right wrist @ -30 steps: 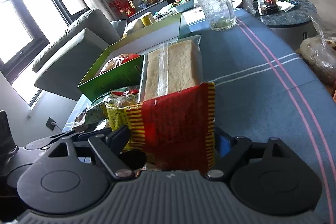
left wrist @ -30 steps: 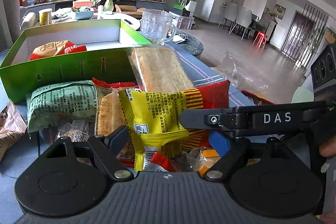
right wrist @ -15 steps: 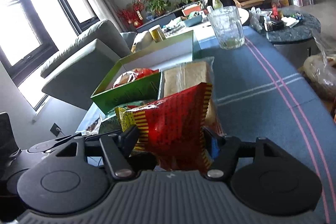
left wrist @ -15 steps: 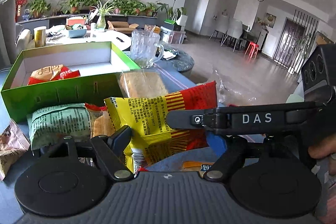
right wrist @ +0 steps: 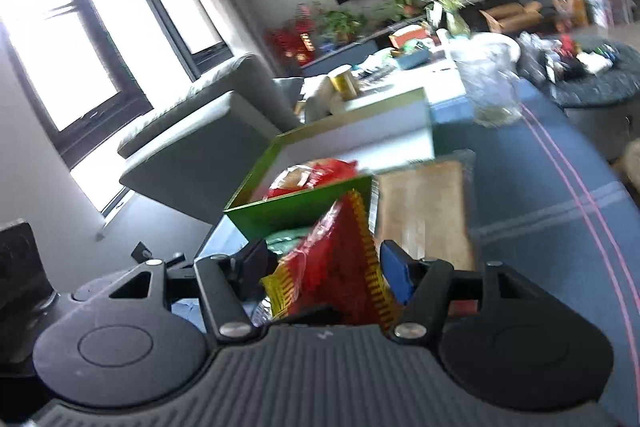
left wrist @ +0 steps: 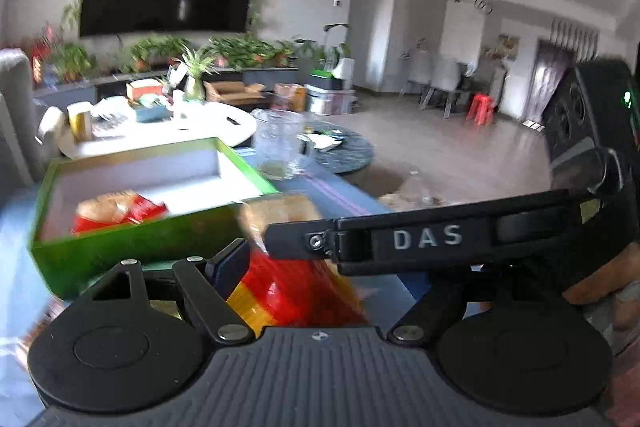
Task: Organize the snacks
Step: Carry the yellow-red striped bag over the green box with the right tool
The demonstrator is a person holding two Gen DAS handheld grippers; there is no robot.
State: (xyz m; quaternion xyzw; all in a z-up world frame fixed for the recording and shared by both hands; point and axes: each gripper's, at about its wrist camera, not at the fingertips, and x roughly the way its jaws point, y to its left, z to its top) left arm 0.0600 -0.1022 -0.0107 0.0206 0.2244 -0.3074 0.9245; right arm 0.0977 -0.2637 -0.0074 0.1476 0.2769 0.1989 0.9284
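A red and yellow snack bag (left wrist: pixel 296 291) hangs in the air between both grippers. In the left wrist view my left gripper (left wrist: pixel 320 283) is shut on it; its right fingertip is hidden behind the black arm of the right gripper (left wrist: pixel 420 239), which crosses in front. In the right wrist view my right gripper (right wrist: pixel 324 263) is shut on the same bag (right wrist: pixel 336 259), which is crumpled between the pads. Just beyond stands the open green box (left wrist: pixel 140 247), with a red snack pack (left wrist: pixel 116 211) inside. A clear-wrapped pack of bread (right wrist: pixel 424 211) lies beside the box (right wrist: pixel 296 203).
A green packet (right wrist: pixel 288 241) lies on the blue tablecloth (right wrist: pixel 540 247) below the bag. A glass pitcher (left wrist: pixel 280 147) stands past the box's far right corner. A hand (left wrist: pixel 600 279) grips the right gripper. A grey sofa (right wrist: pixel 208 131) stands left of the table.
Both grippers have risen with the red and yellow bag, which is now more crumpled. The pile of snacks on the table has dropped out of the left view, and the box's inside shows more.
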